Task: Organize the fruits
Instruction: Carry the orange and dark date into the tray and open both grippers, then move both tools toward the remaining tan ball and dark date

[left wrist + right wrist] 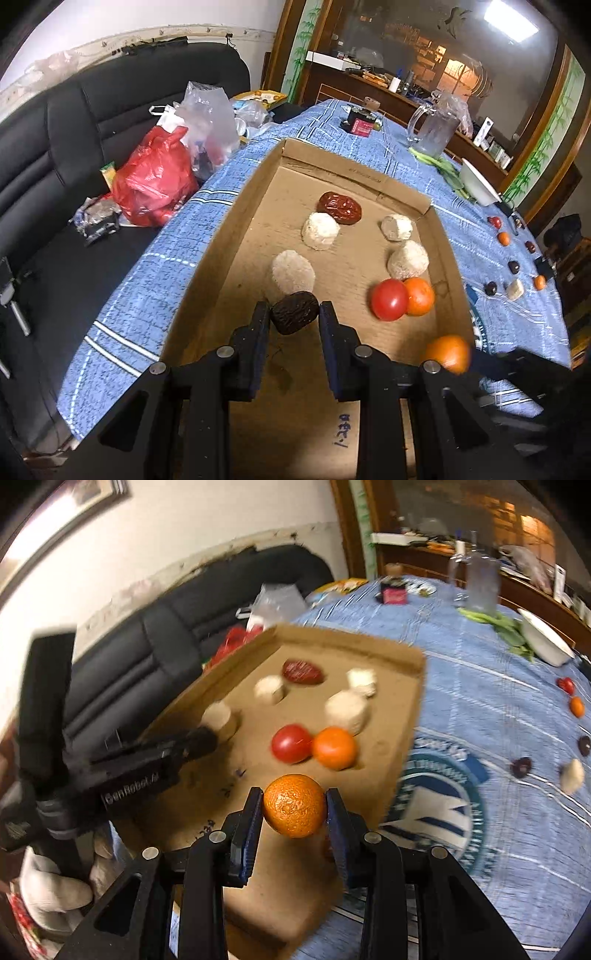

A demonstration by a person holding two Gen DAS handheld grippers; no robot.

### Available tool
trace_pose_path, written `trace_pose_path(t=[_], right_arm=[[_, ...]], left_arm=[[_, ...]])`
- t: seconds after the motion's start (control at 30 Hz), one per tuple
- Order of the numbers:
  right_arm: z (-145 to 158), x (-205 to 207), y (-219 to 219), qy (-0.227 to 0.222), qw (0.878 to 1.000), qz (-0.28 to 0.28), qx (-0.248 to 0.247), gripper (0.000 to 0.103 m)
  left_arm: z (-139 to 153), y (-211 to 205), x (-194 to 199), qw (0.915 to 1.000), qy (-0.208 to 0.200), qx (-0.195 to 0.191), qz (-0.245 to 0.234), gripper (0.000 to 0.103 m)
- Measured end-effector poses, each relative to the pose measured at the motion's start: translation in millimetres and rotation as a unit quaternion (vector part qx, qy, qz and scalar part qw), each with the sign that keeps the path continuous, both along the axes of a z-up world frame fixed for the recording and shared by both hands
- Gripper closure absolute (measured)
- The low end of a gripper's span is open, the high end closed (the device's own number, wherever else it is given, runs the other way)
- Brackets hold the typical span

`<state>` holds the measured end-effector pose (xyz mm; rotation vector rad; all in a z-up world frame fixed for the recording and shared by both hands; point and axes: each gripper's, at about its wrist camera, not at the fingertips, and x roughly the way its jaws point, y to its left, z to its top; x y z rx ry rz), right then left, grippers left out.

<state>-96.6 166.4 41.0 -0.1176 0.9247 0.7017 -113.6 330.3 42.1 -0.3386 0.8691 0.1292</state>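
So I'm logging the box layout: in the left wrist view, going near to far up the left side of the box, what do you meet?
Left claw shut on dark date → white puff → second white puff → red date → box far wall.

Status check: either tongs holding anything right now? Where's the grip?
Right tongs hold a round orange tangerine, pads on its two sides. Left tongs flank a dark wrinkled dried date at its ends; whether they grip it cannot be told.

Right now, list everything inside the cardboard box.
Lying in the cardboard box: four white pieces, a red date, a tomato touching an orange. The left gripper covers the floor nearest the camera.
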Motion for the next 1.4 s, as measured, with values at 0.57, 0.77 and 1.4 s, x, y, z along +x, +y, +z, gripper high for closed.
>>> trace_pose_path(t=[0.57, 0.77, 1.4], right_arm=[[30.0, -43.1, -86.9, -0.079, 0.993, -0.083, 0.037, 0.041], [38.2, -46.6, -178.5, -0.080, 0.976, -0.195, 0.058, 0.041], [32.3, -81.1, -318.7, -0.062, 0.934, -0.323, 0.141, 0.035]], left_arm=[[46.0, -46.6, -10.7, 0.9976, -0.055, -0.031, -0.030, 0.033], [58.3, -120.7, -1.4, 0.9914, -0.052, -0.043, -0.113, 0.021], [67.8, -246.9, -25.4, 0.9773, -0.033, 0.019, -0.208, 0.020]])
